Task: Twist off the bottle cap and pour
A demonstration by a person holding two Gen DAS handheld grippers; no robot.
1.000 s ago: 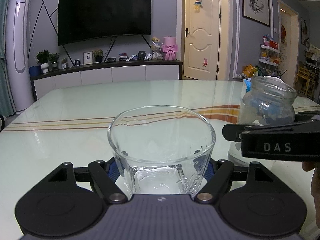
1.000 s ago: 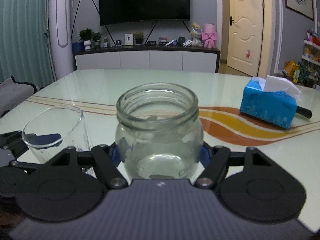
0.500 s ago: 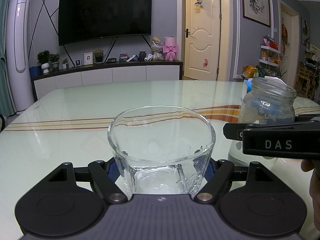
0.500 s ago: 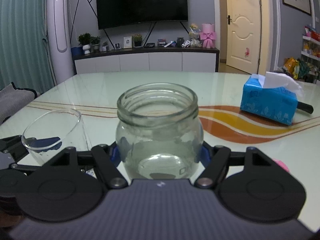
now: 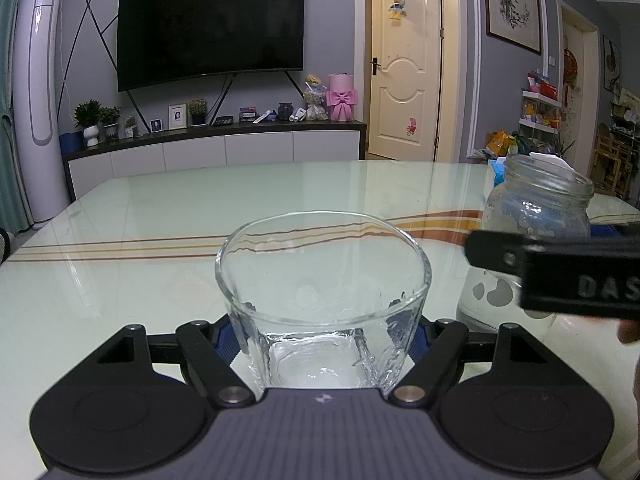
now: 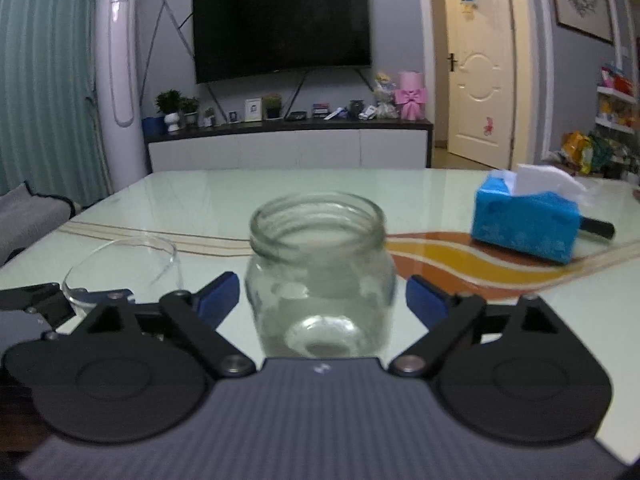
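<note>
The right gripper (image 6: 322,300) has just been opening: its blue pads (image 6: 218,298) now stand apart on either side of the glass jar (image 6: 320,276), clear of its walls, so the jar sits free and upright on the glass-topped table (image 6: 280,192) with no cap on its threaded mouth. The risk from here is a knock: the jar is still between the parted fingers, and any sideways drift while the gripper pulls back could clip it and tip or skid it on the slick tabletop. The left gripper (image 5: 324,340) is clamped on the clear tumbler (image 5: 324,280), just left of the jar; a twist or a sudden let-go there could slop or topple it. The jar looks emptied, showing only cloudy residue and droplets on its walls. The tumbler seems to hold a shallow layer of clear liquid at its thick base, though through the glass I cannot be sure. A blue tissue box (image 6: 528,220) rests well to the right of the jar, beyond reach of a spill.
</note>
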